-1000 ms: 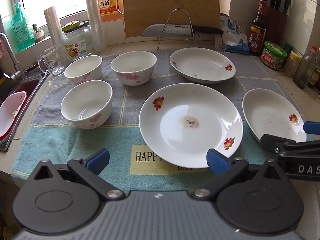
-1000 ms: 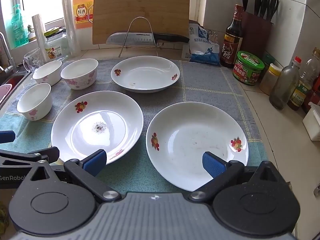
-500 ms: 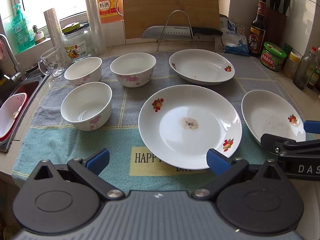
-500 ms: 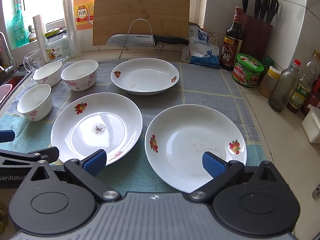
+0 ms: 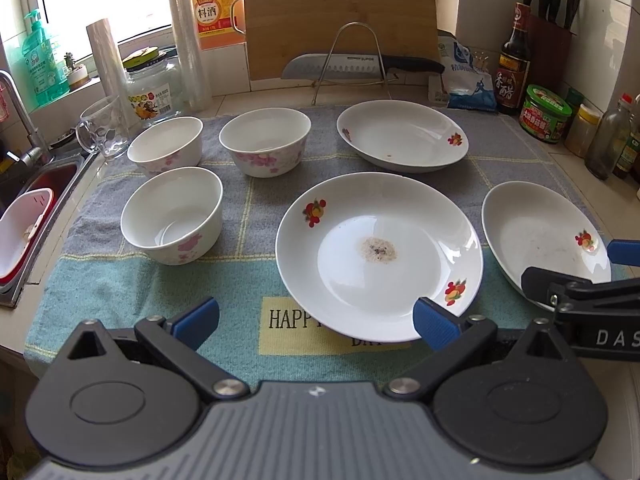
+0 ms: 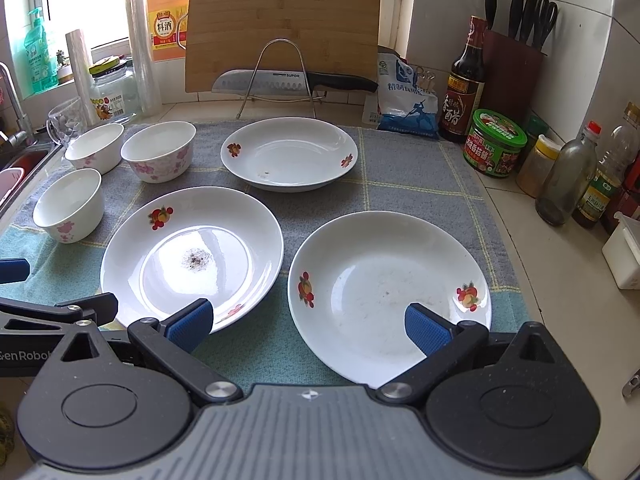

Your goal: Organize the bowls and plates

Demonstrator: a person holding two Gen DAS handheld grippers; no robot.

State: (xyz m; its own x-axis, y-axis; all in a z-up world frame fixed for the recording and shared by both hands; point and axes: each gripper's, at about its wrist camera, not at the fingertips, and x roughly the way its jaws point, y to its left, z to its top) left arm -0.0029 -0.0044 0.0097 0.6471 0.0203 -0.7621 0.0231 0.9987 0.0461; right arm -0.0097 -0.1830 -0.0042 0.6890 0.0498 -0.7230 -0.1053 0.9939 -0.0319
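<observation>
White china with small fruit and blossom prints covers a grey and teal towel (image 5: pixel 120 280) on the kitchen counter. In the left wrist view, three plates lie apart from one another: the large plate (image 5: pixel 378 254) with a speckled smear at its centre sits just ahead of the left gripper (image 5: pixel 316 318), the far plate (image 5: pixel 402 134) lies at about 12 o'clock from it, and the right-hand plate (image 5: pixel 540 236) at about 3 o'clock. Three bowls stand upright off to 10 o'clock: the near bowl (image 5: pixel 172 214), the far-left bowl (image 5: pixel 165 145) and the pink-flowered bowl (image 5: pixel 265 140), close together but not nested. The left gripper's blue pads are spread wide and hold nothing; its right pad overlaps the large plate's near rim in the picture, though contact cannot be judged. In the right wrist view, the right gripper (image 6: pixel 308 326) is likewise spread wide and empty, low over the towel's near edge, with the right-hand plate's near rim between its pads. Beyond the towel, at 12 o'clock, a cleaver (image 6: pixel 292 80) rests on a wire rack in front of an upright bamboo cutting board (image 6: pixel 284 16).
</observation>
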